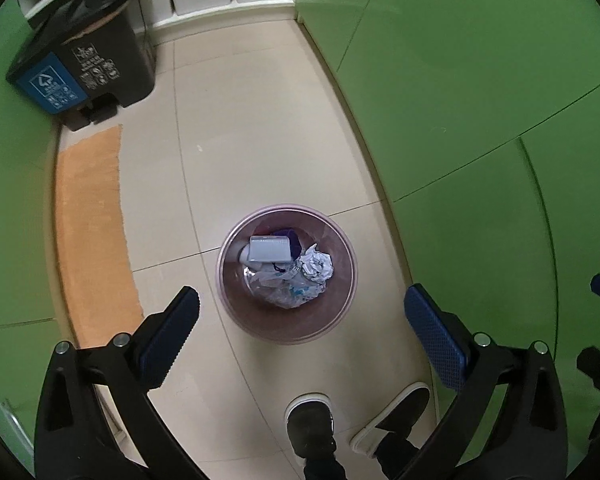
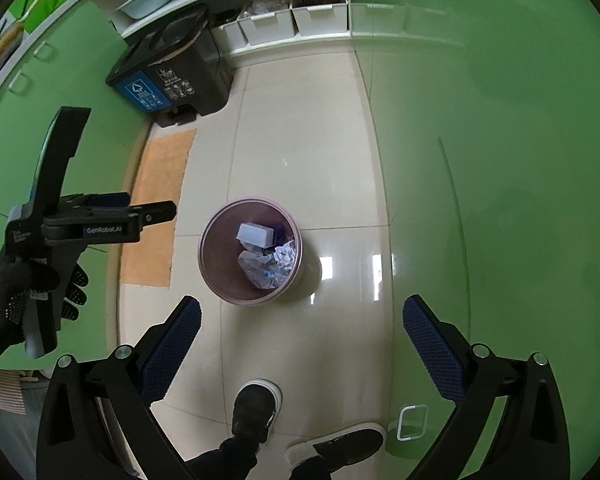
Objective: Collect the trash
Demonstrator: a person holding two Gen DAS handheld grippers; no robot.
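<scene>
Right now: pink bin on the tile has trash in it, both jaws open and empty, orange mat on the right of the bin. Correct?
One error: the mat lies left of the bin, along the left cabinets, as the left wrist view shows. The rest holds: the bin sits on the tile with trash inside, and the left gripper and right gripper both have open, empty jaws.

Pink bin (image 1: 236,320) holding trash (image 1: 288,268), fingers (image 1: 432,330) spread

Green cabinets (image 1: 480,80) (glossy), beige floor (image 1: 252,128)
</scene>
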